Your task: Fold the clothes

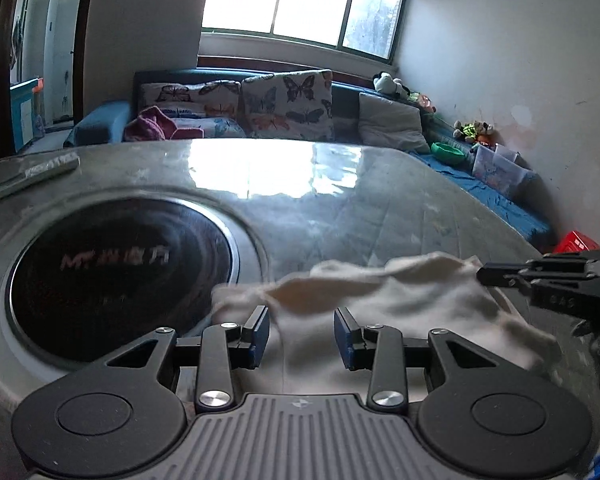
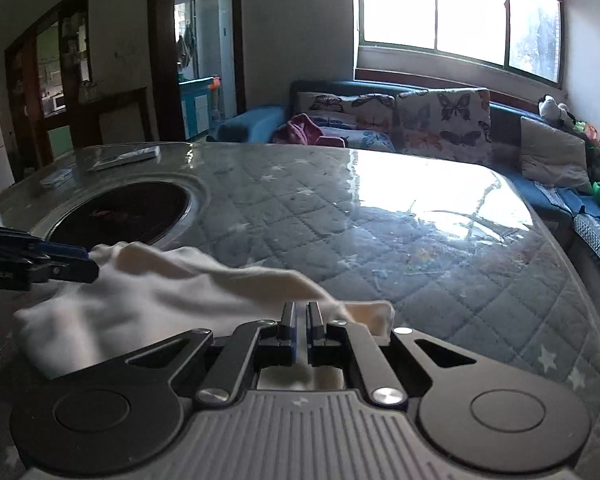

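Note:
A white garment point(image 1: 380, 304) lies bunched on the glass-topped table point(image 1: 340, 208), near its front edge. My left gripper point(image 1: 302, 334) is open, its jaws wide apart over the near part of the cloth, holding nothing. My right gripper point(image 2: 301, 320) is shut on an edge of the white garment point(image 2: 160, 292), with cloth showing between and behind its pads. In the left wrist view the right gripper point(image 1: 488, 274) comes in from the right at the cloth's right corner. In the right wrist view the left gripper point(image 2: 88, 264) shows at the cloth's left end.
A round black induction hob point(image 1: 120, 272) is set into the table, left of the cloth. A flat remote-like object point(image 1: 36, 174) lies at the far left. Behind the table stands a blue sofa point(image 1: 348, 100) with butterfly cushions, toys and a green bowl point(image 1: 448, 152).

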The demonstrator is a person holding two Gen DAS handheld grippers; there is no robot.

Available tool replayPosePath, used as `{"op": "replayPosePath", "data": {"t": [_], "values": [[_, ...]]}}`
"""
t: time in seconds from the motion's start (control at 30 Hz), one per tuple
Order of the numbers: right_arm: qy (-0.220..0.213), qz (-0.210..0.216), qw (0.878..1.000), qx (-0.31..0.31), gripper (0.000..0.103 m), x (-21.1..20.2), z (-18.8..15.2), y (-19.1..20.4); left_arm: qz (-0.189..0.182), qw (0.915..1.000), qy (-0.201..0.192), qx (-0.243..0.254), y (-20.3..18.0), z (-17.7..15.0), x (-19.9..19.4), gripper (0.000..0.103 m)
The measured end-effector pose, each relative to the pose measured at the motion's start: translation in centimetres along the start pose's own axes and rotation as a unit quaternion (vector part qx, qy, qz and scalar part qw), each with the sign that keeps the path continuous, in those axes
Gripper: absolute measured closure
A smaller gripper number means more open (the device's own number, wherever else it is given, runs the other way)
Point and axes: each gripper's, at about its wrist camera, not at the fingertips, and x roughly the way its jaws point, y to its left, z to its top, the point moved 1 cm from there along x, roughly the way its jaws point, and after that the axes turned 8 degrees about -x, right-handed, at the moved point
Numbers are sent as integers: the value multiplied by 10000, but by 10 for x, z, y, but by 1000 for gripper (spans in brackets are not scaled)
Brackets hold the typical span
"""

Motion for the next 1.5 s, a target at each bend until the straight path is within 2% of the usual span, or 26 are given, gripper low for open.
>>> {"op": "replayPosePath", "data": {"t": [0.13, 0.3, 0.37, 0.57, 0.67, 0.7, 0.77, 0.8, 0.9, 1.03, 1.27, 1.37, 1.5], "values": [[219, -46, 9997, 88, 99, 19, -5, -11, 204, 9996, 170, -11, 7, 6, 21, 64], [163, -76, 9997, -165, 95, 5, 1, -2, 233, 9994, 258, -86, 14, 4, 26, 64], [114, -13, 9992, -383, 94, -2, 5, 9, 229, 9994, 246, -91, 14, 4, 22, 61], [-43, 496, 9927, -1099, 78, -23, 17, 58, 289, 9994, 154, -103, 16, 7, 9, 49], [-92, 793, 9863, -1444, 62, -28, 20, 87, 378, 9991, 83, -159, 20, 8, 1, 44], [-105, 876, 9835, -1577, 61, -29, 21, 96, 412, 9990, 65, -177, 22, 8, -1, 43], [-119, 1033, 9776, -1829, 60, -30, 20, 114, 501, 9985, 43, -234, 27, 8, -5, 32], [-121, 1106, 9747, -1938, 57, -30, 20, 122, 550, 9981, 25, -272, 31, 8, -8, 30], [-77, 1250, 9670, -2217, 56, -26, 18, 144, 661, 9970, -36, -405, 42, 8, -15, 28], [-33, 1397, 9554, -2602, 56, -22, 15, 170, 794, 9946, -81, -660, 59, 8, -24, 21], [-78, 1489, 9310, -3333, 56, -15, 7, 209, 881, 9895, -34, -1146, 79, 7, -34, 13], [-92, 1397, 9209, -3638, 61, -10, 2, 223, 831, 9874, 46, -1349, 82, 5, -35, 9], [-106, 1242, 9120, -3908, 74, -4, -5, 233, 656, 9834, 208, -1679, 84, 2, -35, 5]]}}
